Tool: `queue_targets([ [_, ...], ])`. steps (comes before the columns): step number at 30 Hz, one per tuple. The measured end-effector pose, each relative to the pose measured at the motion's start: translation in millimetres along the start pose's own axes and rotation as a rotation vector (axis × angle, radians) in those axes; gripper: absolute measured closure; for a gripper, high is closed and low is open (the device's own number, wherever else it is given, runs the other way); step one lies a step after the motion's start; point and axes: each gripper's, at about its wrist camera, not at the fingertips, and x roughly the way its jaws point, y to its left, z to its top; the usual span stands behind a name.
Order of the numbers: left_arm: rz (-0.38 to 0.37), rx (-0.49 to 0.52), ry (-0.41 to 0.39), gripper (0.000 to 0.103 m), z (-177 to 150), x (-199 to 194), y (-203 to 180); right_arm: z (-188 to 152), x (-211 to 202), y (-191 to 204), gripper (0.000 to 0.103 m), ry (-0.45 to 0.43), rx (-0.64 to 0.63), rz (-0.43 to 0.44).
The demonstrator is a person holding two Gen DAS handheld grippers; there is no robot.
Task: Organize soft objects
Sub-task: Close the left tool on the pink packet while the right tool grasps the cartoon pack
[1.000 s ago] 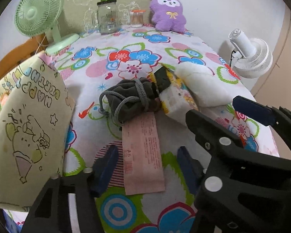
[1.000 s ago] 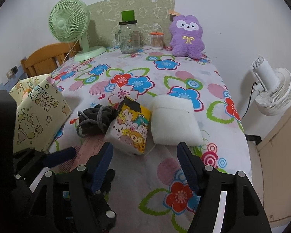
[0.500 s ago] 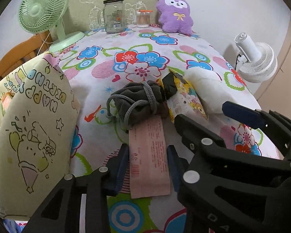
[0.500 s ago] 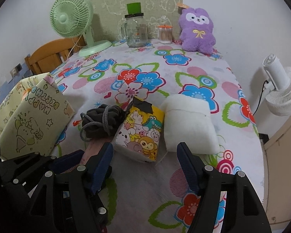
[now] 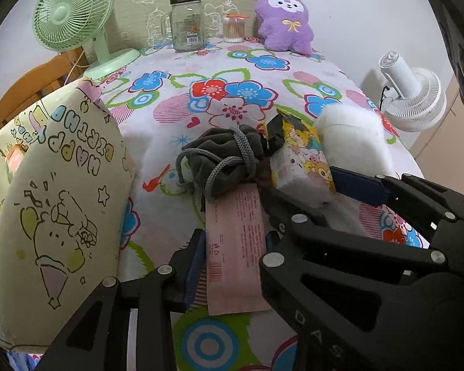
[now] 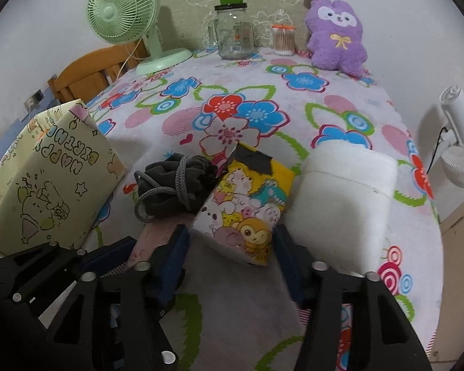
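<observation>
In the left wrist view, your left gripper (image 5: 233, 256) has just closed its jaws onto the flat pink paper-wrapped packet (image 5: 235, 247), lying on the flowered tablecloth (image 5: 182, 99). It looks light and limp; hold mid-length.

In the right wrist view, your right gripper (image 6: 230, 249) has been closing around the cartoon-printed soft tissue pack (image 6: 247, 208); its pads look just short of contact. Squeeze its sides gently.

Desk (image 6: 340, 92) covered by a floral cloth. Far edge, left to right: green fan (image 6: 123, 9), glass jar (image 6: 233, 37), cotton-swab tub (image 6: 283, 41), purple plush (image 6: 337, 38). Near left: birthday gift bag (image 6: 49, 182). Near middle: grey drawstring pouch (image 6: 173, 185) lying on a pink packet (image 5: 235, 247), cartoon tissue pack (image 6: 247, 207), white pad (image 6: 343, 198) rightmost.
</observation>
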Motion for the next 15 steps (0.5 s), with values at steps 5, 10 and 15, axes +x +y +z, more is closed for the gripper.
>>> queue_targets([
  [5,-0.001,0.002,0.000,0.062,0,0,0,-2,-1,1,0.051,-0.004,0.004,-0.003],
  [10,-0.001,0.014,-0.003,0.063,-2,-3,-1,-6,-5,1,0.053,-0.008,0.018,-0.013],
  [15,0.005,0.020,-0.002,0.063,-7,-5,-2,-12,-14,0,0.054,-0.011,0.033,-0.017],
])
